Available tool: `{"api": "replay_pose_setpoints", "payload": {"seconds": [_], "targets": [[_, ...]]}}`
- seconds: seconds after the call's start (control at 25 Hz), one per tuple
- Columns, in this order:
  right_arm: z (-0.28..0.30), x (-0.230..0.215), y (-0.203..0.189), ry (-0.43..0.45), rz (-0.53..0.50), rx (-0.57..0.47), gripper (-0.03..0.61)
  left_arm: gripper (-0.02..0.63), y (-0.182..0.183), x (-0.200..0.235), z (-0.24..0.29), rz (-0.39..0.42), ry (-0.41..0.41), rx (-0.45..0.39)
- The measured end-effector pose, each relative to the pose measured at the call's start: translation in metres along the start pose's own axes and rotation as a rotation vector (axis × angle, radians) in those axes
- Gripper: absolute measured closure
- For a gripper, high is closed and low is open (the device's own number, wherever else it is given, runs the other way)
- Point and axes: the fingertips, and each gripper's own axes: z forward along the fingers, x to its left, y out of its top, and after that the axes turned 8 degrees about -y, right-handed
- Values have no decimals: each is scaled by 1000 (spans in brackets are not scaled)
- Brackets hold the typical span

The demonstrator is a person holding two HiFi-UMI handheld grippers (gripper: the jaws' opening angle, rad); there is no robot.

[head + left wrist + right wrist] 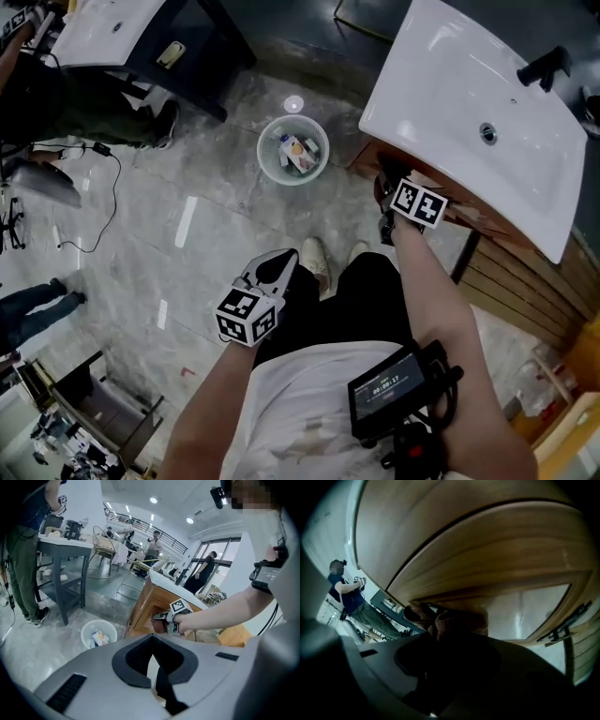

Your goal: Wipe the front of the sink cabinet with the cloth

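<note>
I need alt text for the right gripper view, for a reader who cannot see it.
The right gripper holds a bunched brownish cloth at the wooden cabinet front, seen from very close. At the left edge, a person in a blue top stands in the background.

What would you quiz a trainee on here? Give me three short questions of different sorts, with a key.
1. True or false: the left gripper presses the cloth against the sink cabinet.
2. In the head view, what stands on the floor to the left of the sink cabinet? A) a white bin with litter in it; B) a bucket of water; C) a folded stool.
3. Fill the gap: the jaws of the right gripper are shut on the ____.

Key:
1. False. The right gripper has the cloth at the cabinet front; the left gripper is off by the person's leg.
2. A.
3. cloth.
</note>
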Motion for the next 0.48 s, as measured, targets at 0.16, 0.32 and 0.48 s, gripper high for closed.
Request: {"api": "replay_pose_setpoints", "payload": {"seconds": [0.16,0.32,0.48], "targets": [[18,38,-6,68,26,10,428,606,-8,10,-9,-14,20,20],[31,60,-7,134,94,-25,428,606,-11,12,-9,-8,27,47],[39,67,-10,237,231,-66,428,606,-9,11,-6,13,24,73]]}}
